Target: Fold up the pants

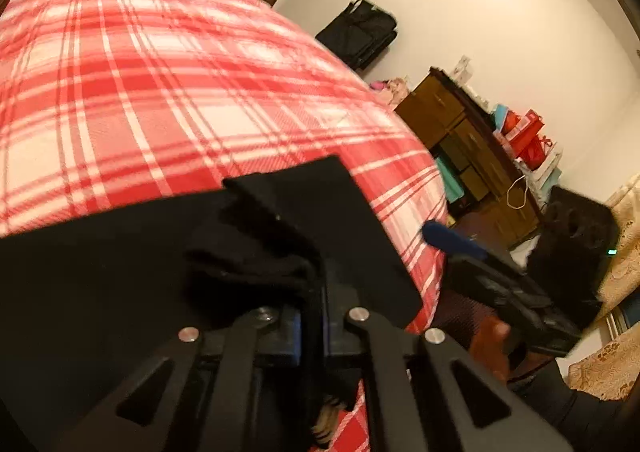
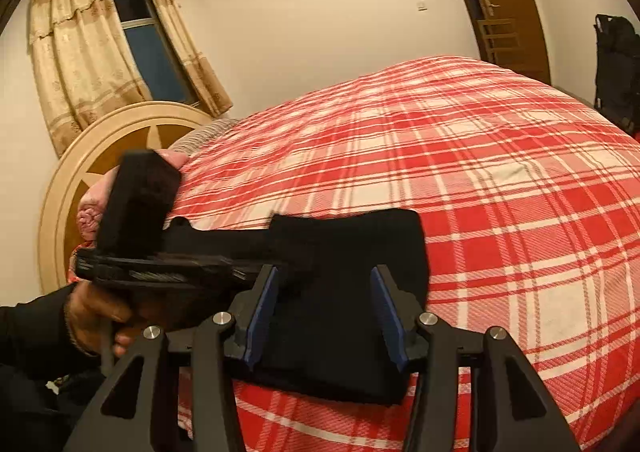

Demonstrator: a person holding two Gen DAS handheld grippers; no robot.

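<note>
One pair of black fabric pants (image 2: pixel 352 292), folded into a thick bundle, lies near the edge of a bed covered by one red-and-white plaid blanket (image 2: pixel 500 171). The left gripper (image 1: pixel 312 292) has its two blue-padded fingers pressed together on a bunched fold of the pants. The right gripper (image 2: pixel 326 308) has its two blue-padded fingers spread wide, one on each side of the bundle, gripping nothing.
</note>
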